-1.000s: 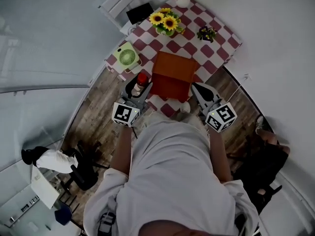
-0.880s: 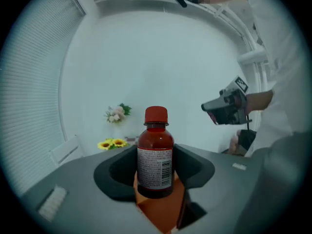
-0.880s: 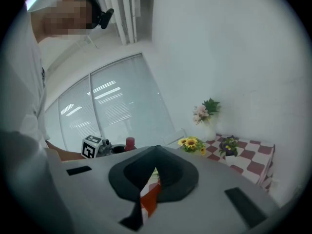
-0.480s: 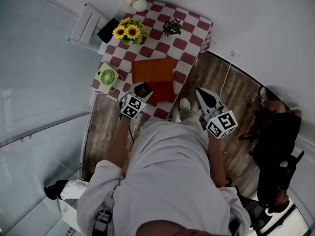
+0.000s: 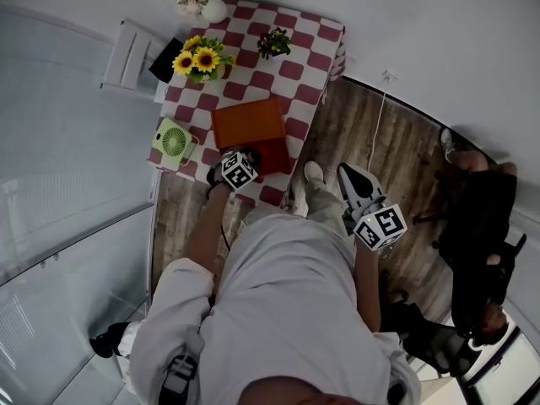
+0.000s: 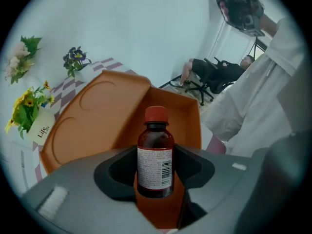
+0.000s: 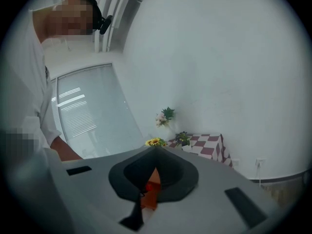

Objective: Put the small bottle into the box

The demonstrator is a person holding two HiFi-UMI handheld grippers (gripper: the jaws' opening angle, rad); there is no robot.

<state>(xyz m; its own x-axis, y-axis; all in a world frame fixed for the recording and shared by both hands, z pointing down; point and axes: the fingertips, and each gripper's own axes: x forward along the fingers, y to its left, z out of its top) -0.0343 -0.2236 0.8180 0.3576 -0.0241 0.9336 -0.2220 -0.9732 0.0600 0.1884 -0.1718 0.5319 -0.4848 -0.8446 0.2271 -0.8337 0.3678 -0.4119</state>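
A small brown bottle (image 6: 155, 160) with a red cap and a white label stands upright between the jaws of my left gripper (image 6: 156, 152), which is shut on it. Right behind and below it lies the open orange box (image 6: 187, 118), its lid (image 6: 92, 116) folded back to the left. In the head view the left gripper (image 5: 240, 168) hangs over the near part of the box (image 5: 247, 123) and its marker cube hides the bottle. My right gripper (image 5: 348, 175) is off the table, over the wooden floor, shut (image 7: 155, 152) and holding nothing.
On the red-and-white checked table (image 5: 308, 53) stand a green fan (image 5: 175, 141), sunflowers (image 5: 196, 60), a small potted plant (image 5: 273, 42) and a white vase (image 5: 205, 5). A white chair (image 5: 126, 53) stands at the left. A dark office chair (image 5: 477, 226) stands at the right.
The left gripper has carried the bottle forward from the table's near edge to over the box. The head camera has swung, so the table sits further left. The right gripper stays by the body.
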